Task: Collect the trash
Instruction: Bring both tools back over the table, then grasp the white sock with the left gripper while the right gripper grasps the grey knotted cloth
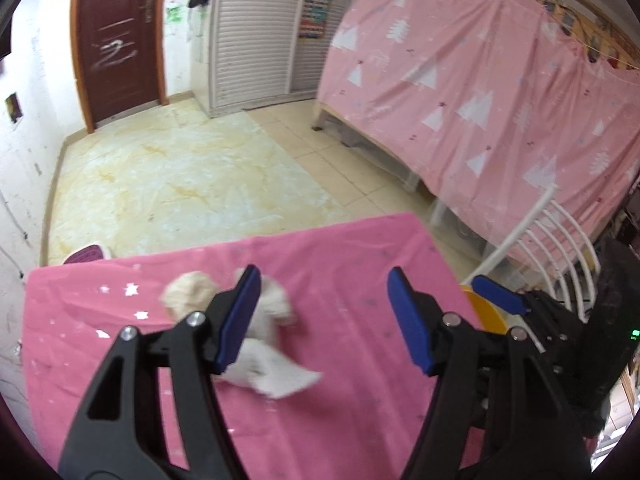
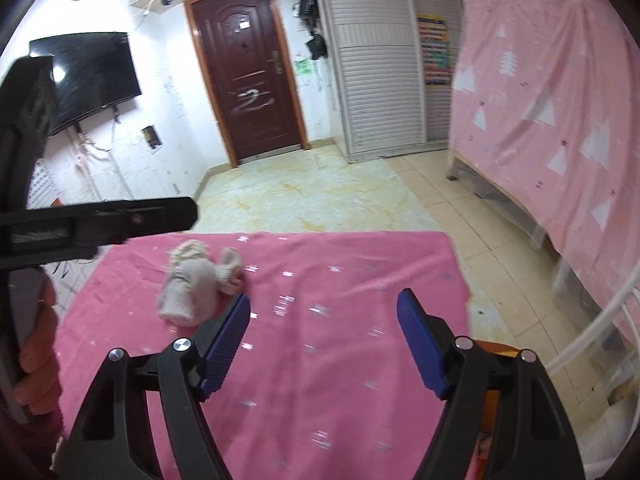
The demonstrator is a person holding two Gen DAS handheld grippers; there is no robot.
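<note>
On the pink-clothed surface [image 2: 340, 280] we see crumpled tissues [image 2: 196, 284] lying near the far left edge, while our left hand-held gripper [image 1: 320, 320] and right hand-held gripper [image 2: 324, 340] both hover spread and empty.

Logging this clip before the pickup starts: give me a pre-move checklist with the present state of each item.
1. Left hand-held gripper open, nothing between its pads: ok.
2. Right hand-held gripper open and empty: ok.
3. Crumpled white tissues in view on the pink tablecloth: ok.
4. Tissues lined up between either gripper's pads: not ok; they lie left of both gaps.
5. Trash bin in view: not ok; neither view shows one.
6. Number of separate tissue pieces: cannot tell; the pictures are blurred.
</note>
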